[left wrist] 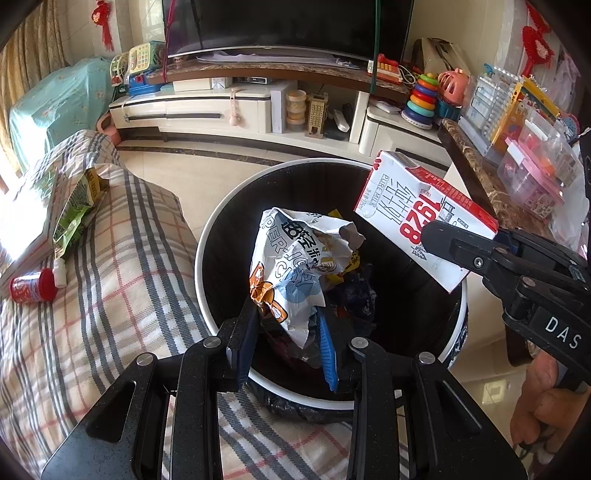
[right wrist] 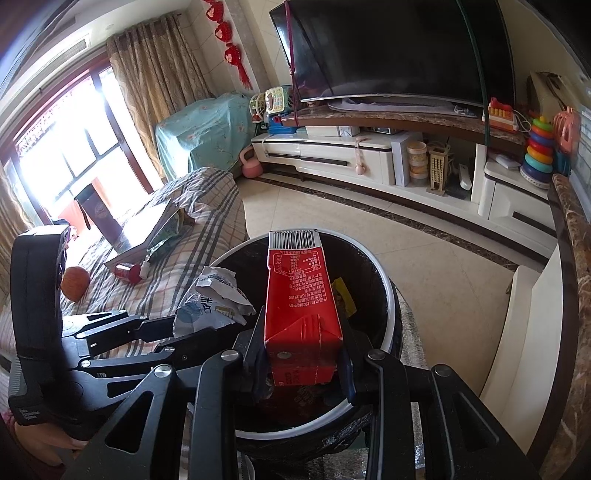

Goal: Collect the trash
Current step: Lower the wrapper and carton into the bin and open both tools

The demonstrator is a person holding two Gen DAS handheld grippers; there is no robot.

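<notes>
Two hand-held grippers hover over the trash bin (left wrist: 207,236), left (left wrist: 291,332) pinching a crumpled wrapper (left wrist: 295,266), right (right wrist: 301,354) clamping the milk carton (right wrist: 299,306) at 2 o'clock; release both well inside the rim.

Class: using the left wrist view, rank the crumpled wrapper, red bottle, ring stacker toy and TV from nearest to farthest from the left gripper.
1. Crumpled wrapper: held in the left gripper, over the bin.
2. Red bottle: left, on the checked cover.
3. Ring stacker toy: far right, on the cabinet.
4. TV: back wall.
</notes>
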